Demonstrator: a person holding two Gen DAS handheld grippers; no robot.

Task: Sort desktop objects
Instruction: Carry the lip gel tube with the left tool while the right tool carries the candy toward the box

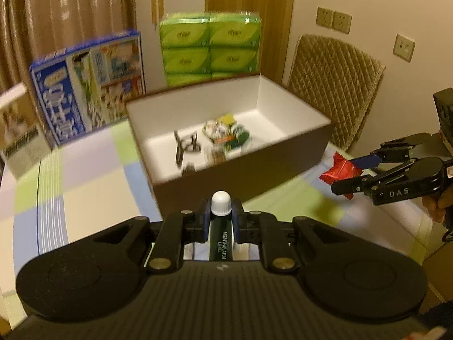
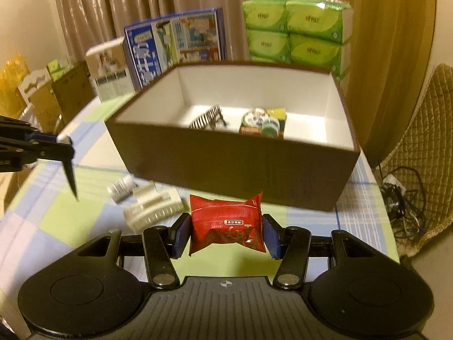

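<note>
Both grippers are carrying items over the worktop toward the brown box, so each load needs to clear the near wall before dropping in. Right gripper jaws are pinching a puffy red packet; left gripper jaws are pressing tight on a dark, white-capped lip gel tube.

One brown box. One red packet. One lip gel tube. One white hair clip and one small white bottle on the tabletop. Inside the box, one striped clip. Two grippers.
</note>
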